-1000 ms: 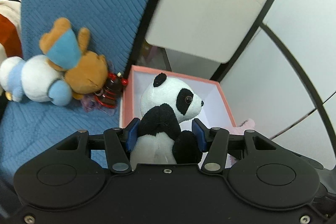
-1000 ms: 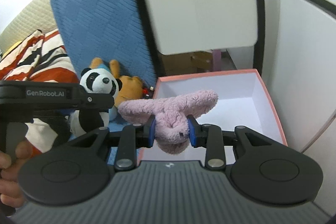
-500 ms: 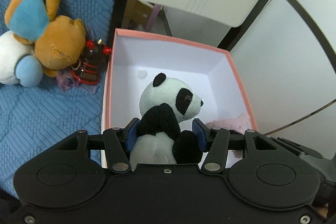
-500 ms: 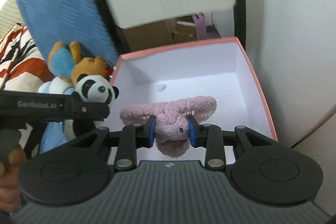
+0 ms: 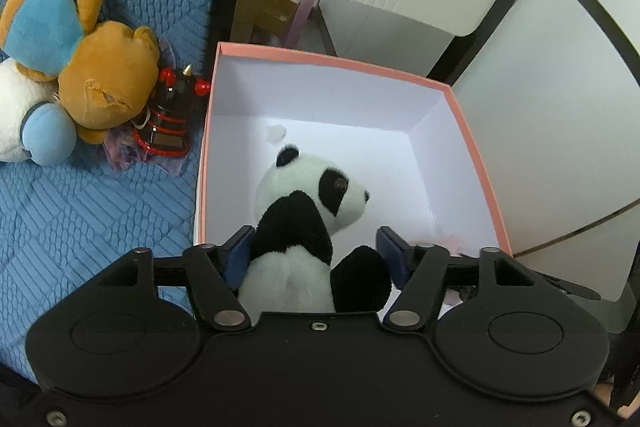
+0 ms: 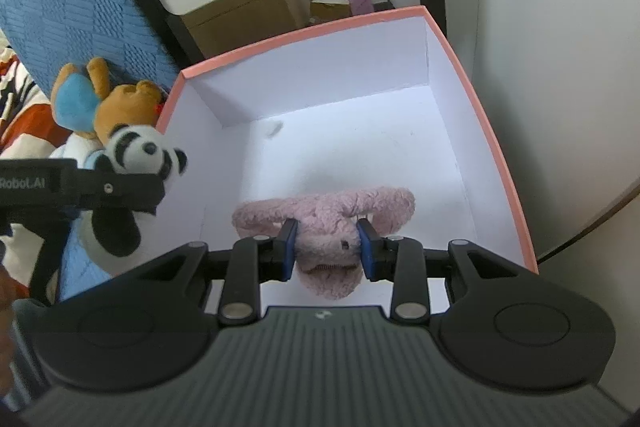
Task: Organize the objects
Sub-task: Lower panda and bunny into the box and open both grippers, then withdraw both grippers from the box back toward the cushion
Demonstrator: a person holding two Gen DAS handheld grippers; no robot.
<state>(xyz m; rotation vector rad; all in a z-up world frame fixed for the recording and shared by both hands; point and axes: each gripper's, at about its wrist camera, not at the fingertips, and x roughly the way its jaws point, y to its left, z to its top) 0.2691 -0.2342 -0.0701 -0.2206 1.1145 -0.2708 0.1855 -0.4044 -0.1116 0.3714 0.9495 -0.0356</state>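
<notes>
Left gripper point(image 5: 316, 253) over the near-left part of the pink box point(image 5: 352, 63), jaws spread pretty wide around the panda plush point(image 5: 308, 211). Left pad against the panda's black arm, right pad just beside its black leg with what looks like a sliver of gap, so hard to call it a firm squeeze. Panda upright, head turned right, hanging over the white inside of the box.

Right gripper point(image 6: 327, 250) over the near side of the same box, jaws pinched tight on the pink plush point(image 6: 326, 223) at its head, long ears flopping out to both sides above the box floor. Small white scrap point(image 6: 274, 127) lying near the far-left corner inside.

Over to the left of the box, on the blue quilted cushion point(image 5: 80, 211): brown plush with blue hat point(image 5: 100, 79) lying on its side, red-and-black toy point(image 5: 172, 123) tucked between it and the box wall, touching or nearly so. Cardboard boxes point(image 6: 256, 15) and a pink bit beyond the box's far edge.
</notes>
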